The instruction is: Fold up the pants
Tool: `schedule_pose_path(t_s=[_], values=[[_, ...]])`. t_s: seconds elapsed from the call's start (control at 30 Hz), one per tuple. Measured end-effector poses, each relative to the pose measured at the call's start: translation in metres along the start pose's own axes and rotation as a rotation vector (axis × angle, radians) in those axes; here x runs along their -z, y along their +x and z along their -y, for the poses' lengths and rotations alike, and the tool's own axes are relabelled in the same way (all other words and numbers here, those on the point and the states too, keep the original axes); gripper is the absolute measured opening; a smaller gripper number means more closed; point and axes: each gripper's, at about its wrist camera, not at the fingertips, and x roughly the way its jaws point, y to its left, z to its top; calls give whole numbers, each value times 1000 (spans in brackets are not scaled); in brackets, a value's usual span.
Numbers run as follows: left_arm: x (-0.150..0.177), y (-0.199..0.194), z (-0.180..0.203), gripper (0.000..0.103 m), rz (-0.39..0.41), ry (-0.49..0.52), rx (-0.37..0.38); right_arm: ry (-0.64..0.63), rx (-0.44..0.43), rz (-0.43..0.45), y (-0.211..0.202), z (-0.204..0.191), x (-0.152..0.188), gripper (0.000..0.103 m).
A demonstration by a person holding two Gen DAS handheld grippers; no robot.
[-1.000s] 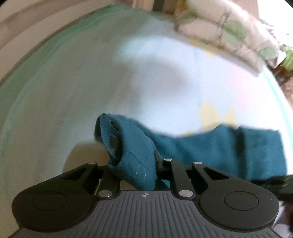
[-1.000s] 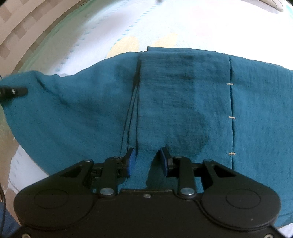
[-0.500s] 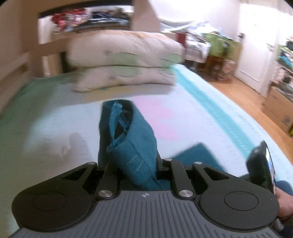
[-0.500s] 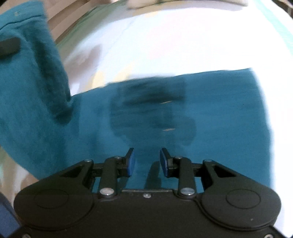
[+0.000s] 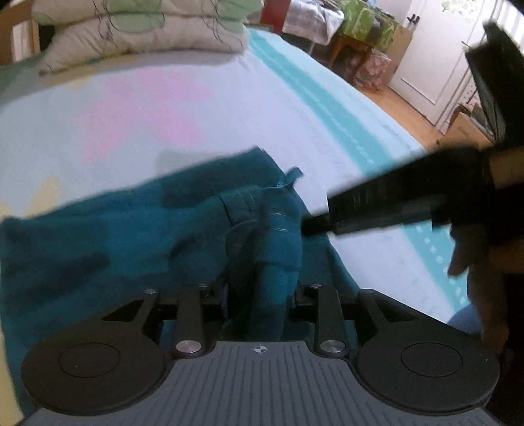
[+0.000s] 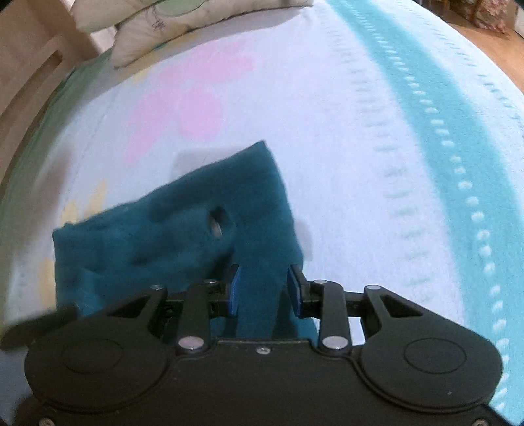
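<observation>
The teal pants (image 5: 98, 236) lie on the bed, one end carried over the rest. My left gripper (image 5: 260, 295) is shut on a bunched waistband part with a belt loop (image 5: 291, 175). The right gripper's black body (image 5: 409, 200) crosses the left wrist view at the right, its tip touching the bunch. In the right wrist view the pants (image 6: 157, 229) spread left and ahead, and my right gripper (image 6: 263, 288) is shut on a strip of the teal cloth between its blue pads (image 6: 234, 288).
The bed sheet (image 6: 327, 114) is pale with pink and yellow patches and a turquoise stripe (image 6: 458, 131) along the right side. Pillows (image 5: 147, 29) are stacked at the head. Wooden floor, boxes and a door (image 5: 435, 49) lie beyond the bed's right edge.
Both grippers have swung the held cloth up and over toward the right, lowering it onto the rest of the pants. The left wrist view turned from the pillows down to the sheet.
</observation>
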Motion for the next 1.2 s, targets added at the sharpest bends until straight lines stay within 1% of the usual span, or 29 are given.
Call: schedule_pose_path(t_s=[0.03, 0.07, 0.13, 0.2, 0.27, 0.33, 0.43, 0.5, 0.6, 0.63, 0.7, 0.77, 0.83, 0.87, 0.97, 1.0, 1.1, 1.17, 1.2], values=[[-3, 4, 0, 38, -13, 1, 1, 7, 0, 8, -3, 0, 1, 42], [-5, 7, 0, 42, -17, 5, 2, 15, -2, 18, -5, 1, 1, 43], [-2, 5, 1, 44, -11, 7, 2, 28, -11, 34, -9, 1, 3, 43], [-3, 4, 2, 52, -2, 10, 5, 39, -20, 50, -17, 4, 4, 44], [-3, -3, 4, 54, 6, 17, 21, 48, -30, 68, -19, 5, 0, 49], [1, -12, 7, 55, 19, 39, 29, 52, -47, 81, -20, 5, 0, 50], [4, -23, 16, 55, 49, 77, 25, 38, -93, 78, -17, 0, -2, 51], [9, -38, 17, 55, 71, 92, 30, 26, -126, 62, -17, -3, -1, 54], [14, -58, 9, 55, 105, 106, 41, 19, -142, 30, -8, -7, 2, 57], [16, -67, 4, 55, 118, 111, 40, 23, -144, 17, -6, -8, 4, 57], [13, -70, -2, 55, 135, 104, 21, 37, -148, -19, 1, -9, 6, 60], [8, -71, -20, 55, 131, 46, -20, 45, -143, -49, 9, -10, 8, 62], [4, -65, -41, 55, 109, -52, -76, 41, -129, -74, 15, -12, 12, 62], [3, -59, -54, 55, 87, -113, -102, 38, -122, -84, 19, -13, 13, 62], [6, -40, -84, 55, 17, -258, -127, 24, -96, -108, 27, -14, 17, 65], [7, -34, -90, 55, -7, -291, -144, 23, -88, -110, 28, -14, 19, 65], [11, -17, -104, 55, -63, -360, -183, 29, -78, -113, 32, -12, 22, 66], [11, -10, -105, 55, -87, -384, -163, 31, -79, -122, 36, -12, 24, 67], [10, -8, -103, 55, -92, -378, -164, 26, -80, -124, 36, -13, 23, 68]])
